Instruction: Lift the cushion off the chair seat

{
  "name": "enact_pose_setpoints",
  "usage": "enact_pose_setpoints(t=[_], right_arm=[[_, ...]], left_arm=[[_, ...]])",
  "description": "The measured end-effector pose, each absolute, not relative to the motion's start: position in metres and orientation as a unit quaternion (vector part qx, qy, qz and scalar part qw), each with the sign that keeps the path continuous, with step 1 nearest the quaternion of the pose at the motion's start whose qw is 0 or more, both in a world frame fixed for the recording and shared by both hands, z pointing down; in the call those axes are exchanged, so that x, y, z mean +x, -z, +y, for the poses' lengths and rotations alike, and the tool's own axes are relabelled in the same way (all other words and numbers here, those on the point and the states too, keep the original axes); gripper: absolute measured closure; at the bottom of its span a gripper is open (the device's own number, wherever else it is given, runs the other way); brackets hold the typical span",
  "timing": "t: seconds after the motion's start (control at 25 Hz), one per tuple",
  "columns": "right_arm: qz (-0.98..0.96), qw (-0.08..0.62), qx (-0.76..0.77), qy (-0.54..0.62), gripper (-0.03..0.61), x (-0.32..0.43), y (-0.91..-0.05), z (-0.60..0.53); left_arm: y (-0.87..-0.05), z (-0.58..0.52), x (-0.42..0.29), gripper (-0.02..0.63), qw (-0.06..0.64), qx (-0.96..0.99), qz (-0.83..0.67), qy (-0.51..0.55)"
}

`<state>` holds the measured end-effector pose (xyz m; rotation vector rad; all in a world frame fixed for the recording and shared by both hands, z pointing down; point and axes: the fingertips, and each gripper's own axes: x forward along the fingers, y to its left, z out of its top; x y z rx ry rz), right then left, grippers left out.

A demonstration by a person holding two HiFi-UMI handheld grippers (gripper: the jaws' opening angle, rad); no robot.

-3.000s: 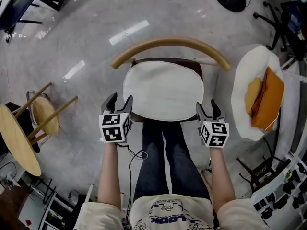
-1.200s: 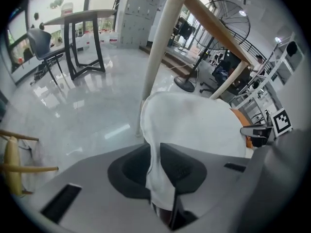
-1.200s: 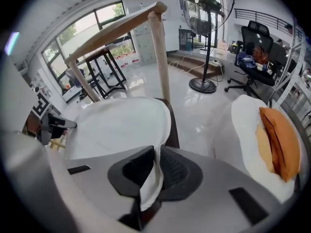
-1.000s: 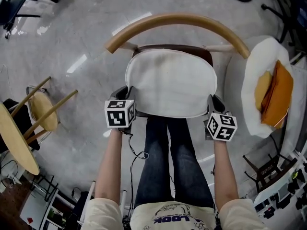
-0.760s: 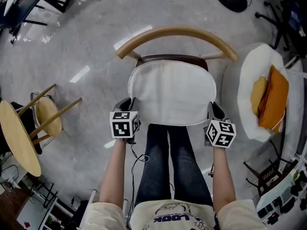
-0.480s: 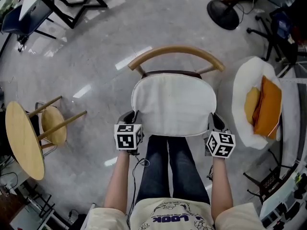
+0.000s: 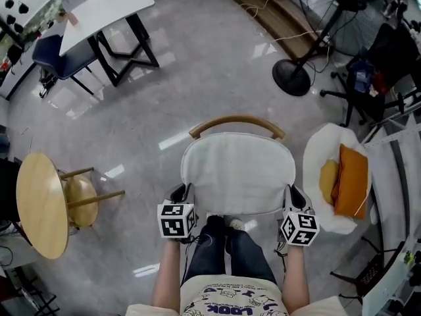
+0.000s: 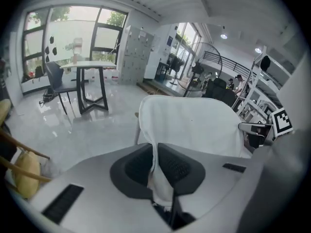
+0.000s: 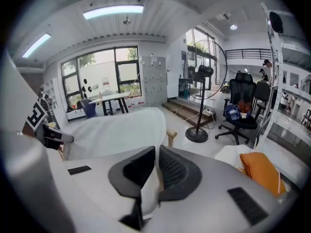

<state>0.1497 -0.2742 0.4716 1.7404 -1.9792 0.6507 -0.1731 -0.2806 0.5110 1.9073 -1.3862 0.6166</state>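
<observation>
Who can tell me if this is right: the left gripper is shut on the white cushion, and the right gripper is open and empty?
Not quite. The right gripper is shut on the cushion too: the right gripper view shows its fingers pinching the white edge. The left gripper is indeed shut on it.

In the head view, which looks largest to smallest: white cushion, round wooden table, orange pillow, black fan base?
white cushion, though it is nearest the camera
round wooden table
orange pillow
black fan base
</observation>
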Motion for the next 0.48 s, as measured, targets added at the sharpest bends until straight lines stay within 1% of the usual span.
enact_pose_setpoints(t=[0.24, 0.48], right_arm=[[-0.737, 0.165, 0.630, -0.179, 0.537, 0.140, -0.376, -0.271], [-0.759, 0.121, 0.625, -0.137, 0.537, 0.141, -0.300, -0.226]], left_arm=[[-0.412, -0.271, -0.184, 0.565, 0.303, 0.746, -0.564, -0.183], [-0.331, -0.223, -0.182, 0.565, 0.264, 0.750, -0.588, -0.150]])
